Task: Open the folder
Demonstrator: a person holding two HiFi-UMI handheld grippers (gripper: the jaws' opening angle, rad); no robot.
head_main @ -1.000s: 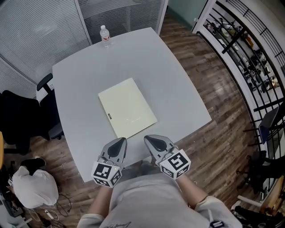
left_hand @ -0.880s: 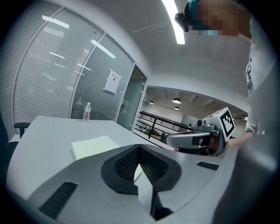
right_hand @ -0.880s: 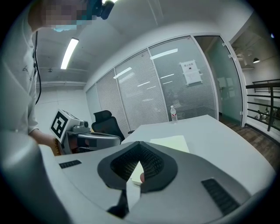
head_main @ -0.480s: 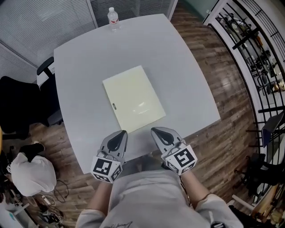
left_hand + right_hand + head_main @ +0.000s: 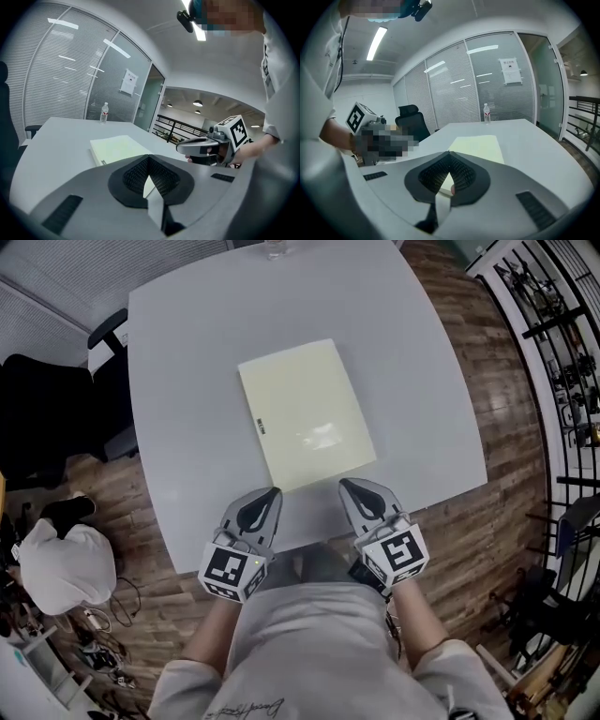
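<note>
The folder (image 5: 306,412) lies closed and flat in the middle of the table (image 5: 187,381), its labelled edge to the left. Just beside its near edge, the left tool (image 5: 270,495) and the right tool (image 5: 352,487) sit side by side. Both are clenched on nothing. A bottle (image 5: 104,113) stands at the table's far edge; I cannot tell what is in it.

Far ahead of the jaws, the bottle (image 5: 275,247) is cut off by the head view's top edge. The dark label (image 5: 262,425) on the folder (image 5: 305,413) is too small to read. In both gripper views the jaws hide the folder's near edge. The sign (image 5: 510,71) far past the jaws is too small to read.
</note>
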